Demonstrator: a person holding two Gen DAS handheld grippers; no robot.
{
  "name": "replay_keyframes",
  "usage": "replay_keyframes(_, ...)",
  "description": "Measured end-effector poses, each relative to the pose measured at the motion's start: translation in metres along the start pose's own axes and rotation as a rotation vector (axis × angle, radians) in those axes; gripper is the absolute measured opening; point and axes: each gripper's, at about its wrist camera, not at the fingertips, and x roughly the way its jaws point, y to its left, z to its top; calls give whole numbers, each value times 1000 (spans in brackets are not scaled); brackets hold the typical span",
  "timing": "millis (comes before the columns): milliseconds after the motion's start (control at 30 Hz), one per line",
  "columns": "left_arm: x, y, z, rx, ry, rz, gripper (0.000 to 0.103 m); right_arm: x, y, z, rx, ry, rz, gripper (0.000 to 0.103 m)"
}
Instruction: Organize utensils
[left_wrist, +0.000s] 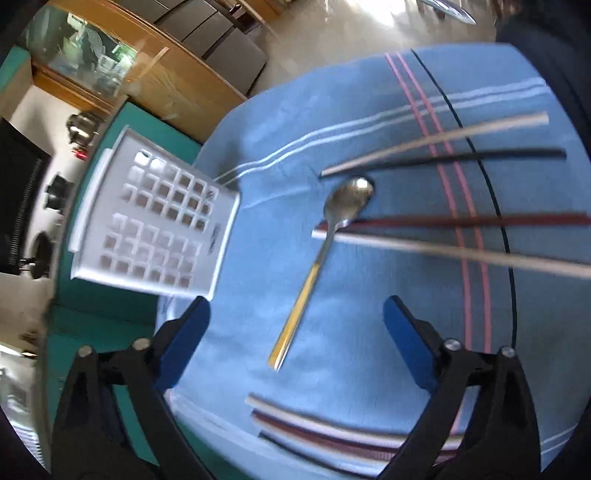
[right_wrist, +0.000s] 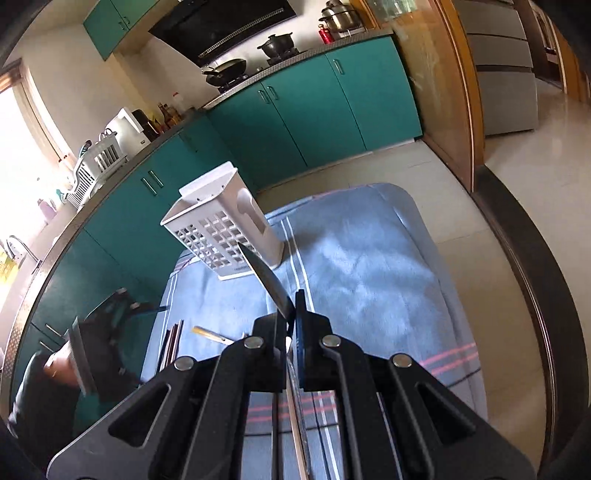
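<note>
Blue cloth (left_wrist: 369, 110), spoon (left_wrist: 325, 236) between open left tongs (left_wrist: 295, 332)

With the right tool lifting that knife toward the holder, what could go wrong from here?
1. The right tool grips the knife on the blade, so it may slip or swivel.
2. The white holder is light-looking and free-standing on the blue cloth; a nudge might tip it.
3. The open left tool hangs over the spoon, which crosses chopsticks and might drag them.
</note>
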Motion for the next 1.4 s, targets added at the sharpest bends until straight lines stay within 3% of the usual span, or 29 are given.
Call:
replay_keyframes(67,9,-2,7,27,-26,-29,90,1,-2,-4,13,13,-4,4)
replay_keyframes(133,31,-4,14,54,20,-42,73,-2,-3,-3,16,24,3,4)
replay_keyframes(167,39,-6,16,66,38,-61,57,-2,-2,-1,15,23,1,4)
replay_keyframes(267,49,1,24,40,24,-120,45,-2,2,8,4,17,7,4)
replay_keyframes(333,55,3,28,47,29,-140,26,1,6,14,-5,21,9,4)
replay_keyframes(367,55,2,29,53,29,-142,8,3,7,17,-10,24,14,4)
replay_keyframes(467,50,8,27,-3,-8,-186,5,15,16,28,-15,49,57,4)
replay_keyframes(533,36,20,23,-89,-74,-149,2,18,24,35,-31,34,78,4)
replay_keyframes(633,-9,48,19,-248,-237,-59,2,20,43,53,-79,-20,126,4)
replay_keyframes(767,-80,105,19,-504,-480,136,2,20,77,94,-134,-198,232,4)
replay_keyframes(833,-109,142,19,-645,-584,199,2,24,91,113,-140,-258,266,4)
replay_keyframes(933,-127,186,18,-776,-680,207,2,36,114,142,-168,-371,262,4)
replay_keyframes(1033,-123,208,15,-843,-714,239,6,67,126,161,-146,-402,250,4)
replay_keyframes(1067,-120,212,11,-875,-721,242,28,80,130,164,-146,-404,245,4)
replay_keyframes(1100,-116,212,7,-903,-724,257,59,90,134,165,-152,-408,233,5)
replay_keyframes(1200,-115,198,-5,-931,-717,296,85,122,143,160,-182,-421,169,5)
replay_keyframes(1333,-118,154,-19,-832,-613,329,91,141,147,139,-278,-413,94,5)
replay_keyframes(1400,-114,136,-20,-779,-579,323,98,142,147,129,-323,-430,52,30)
